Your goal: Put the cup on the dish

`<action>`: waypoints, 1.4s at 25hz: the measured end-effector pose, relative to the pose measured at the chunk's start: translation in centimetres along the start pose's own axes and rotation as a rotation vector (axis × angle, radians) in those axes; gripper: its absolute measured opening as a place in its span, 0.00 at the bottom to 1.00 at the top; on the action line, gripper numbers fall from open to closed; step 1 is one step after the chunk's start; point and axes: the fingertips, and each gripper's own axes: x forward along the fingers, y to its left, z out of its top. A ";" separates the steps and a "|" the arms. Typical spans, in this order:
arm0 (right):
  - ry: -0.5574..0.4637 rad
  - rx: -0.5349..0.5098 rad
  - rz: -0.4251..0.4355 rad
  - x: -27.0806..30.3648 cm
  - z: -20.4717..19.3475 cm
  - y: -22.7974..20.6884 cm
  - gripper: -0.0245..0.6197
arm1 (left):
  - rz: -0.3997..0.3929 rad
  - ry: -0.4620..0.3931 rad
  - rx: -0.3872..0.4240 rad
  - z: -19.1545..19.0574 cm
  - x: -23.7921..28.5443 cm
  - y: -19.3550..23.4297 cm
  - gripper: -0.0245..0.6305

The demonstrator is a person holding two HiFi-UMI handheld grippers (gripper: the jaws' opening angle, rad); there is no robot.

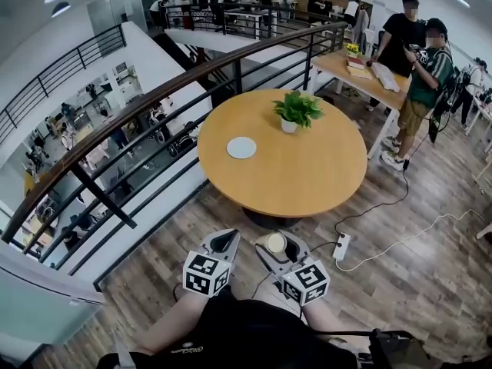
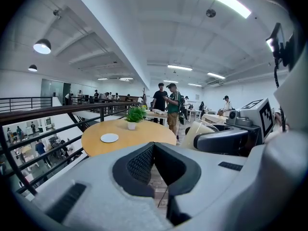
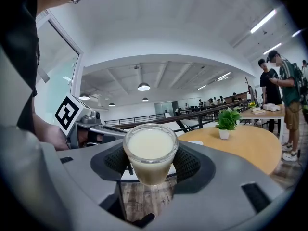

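— What's where?
— Round table (image 1: 307,167) ahead. Left gripper (image 2: 154,170) jaws together, empty; right gripper (image 3: 150,172) jaws spread wide, gripping. Dish (image 1: 241,147) flat on the table.
— The cup (image 3: 150,148)?
— Between the right jaws, upright, mouth up, long axis vertical, short of the table.

Milky-white cup (image 3: 150,150), white dish (image 1: 241,147)
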 end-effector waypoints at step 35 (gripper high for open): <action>0.047 -0.026 -0.048 23.7 5.7 -6.8 0.44 | -0.036 0.003 -0.022 6.1 10.4 22.6 0.03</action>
